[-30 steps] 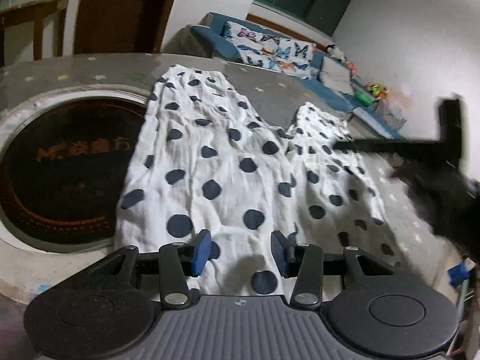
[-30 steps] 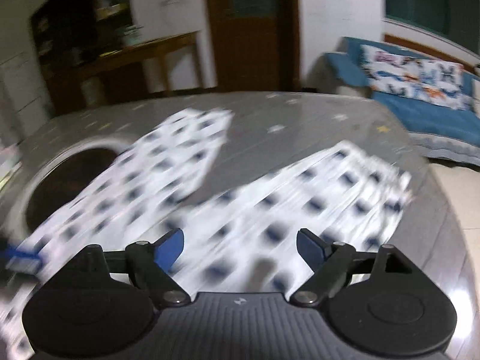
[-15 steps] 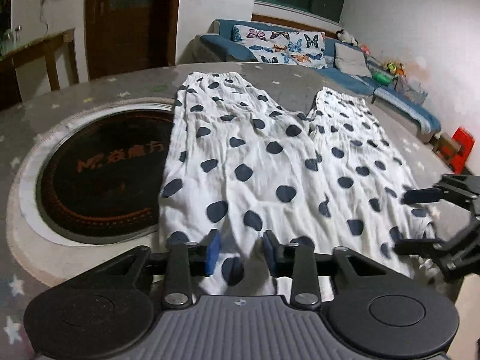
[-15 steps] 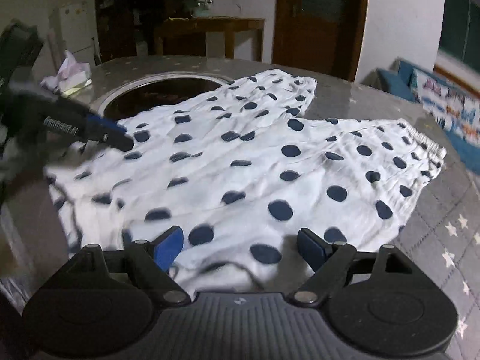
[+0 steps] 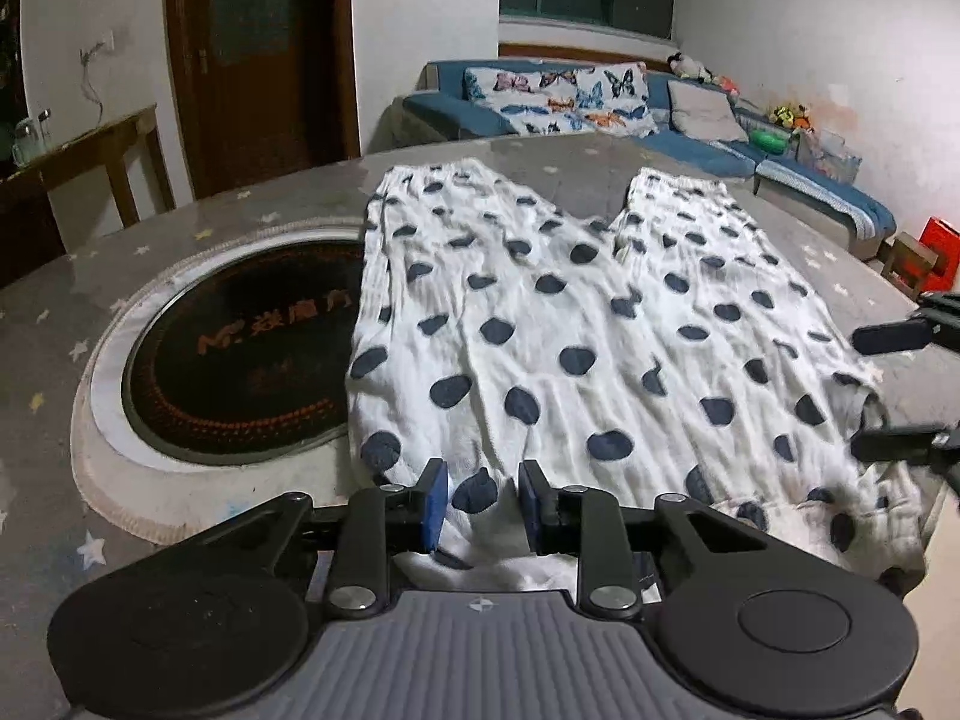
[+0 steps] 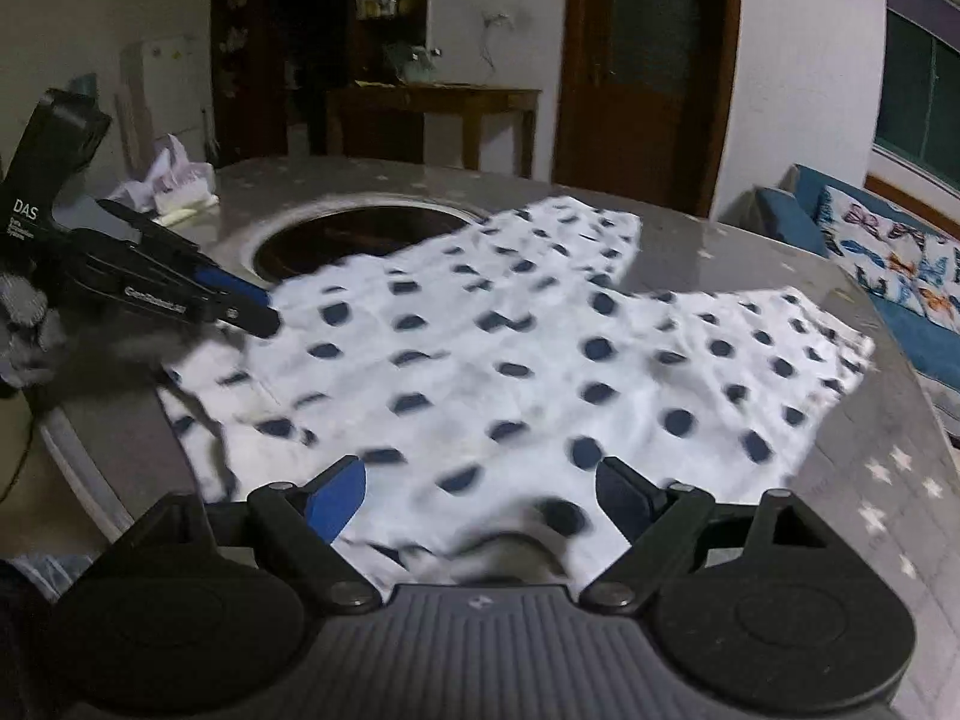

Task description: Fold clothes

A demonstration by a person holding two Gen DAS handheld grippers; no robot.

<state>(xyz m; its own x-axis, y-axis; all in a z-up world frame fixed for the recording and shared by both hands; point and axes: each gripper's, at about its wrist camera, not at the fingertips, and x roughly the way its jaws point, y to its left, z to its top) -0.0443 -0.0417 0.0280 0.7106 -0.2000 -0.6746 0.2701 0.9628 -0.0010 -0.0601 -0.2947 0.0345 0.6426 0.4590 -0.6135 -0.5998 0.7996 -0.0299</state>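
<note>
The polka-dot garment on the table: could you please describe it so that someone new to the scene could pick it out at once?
Start at the large round grey table with small stars and a dark circular inset. Spread flat right beside that inset lies the polka-dot garment, its two legs pointing toward the blue sofa. It is the only white cloth with dark blue dots on the table.

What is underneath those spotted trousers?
The spotted trousers lie spread on a grey, star-patterned table. Their left edge overlaps the rim of a round dark hotplate set into it. Whatever else the cloth covers cannot be seen.
</note>
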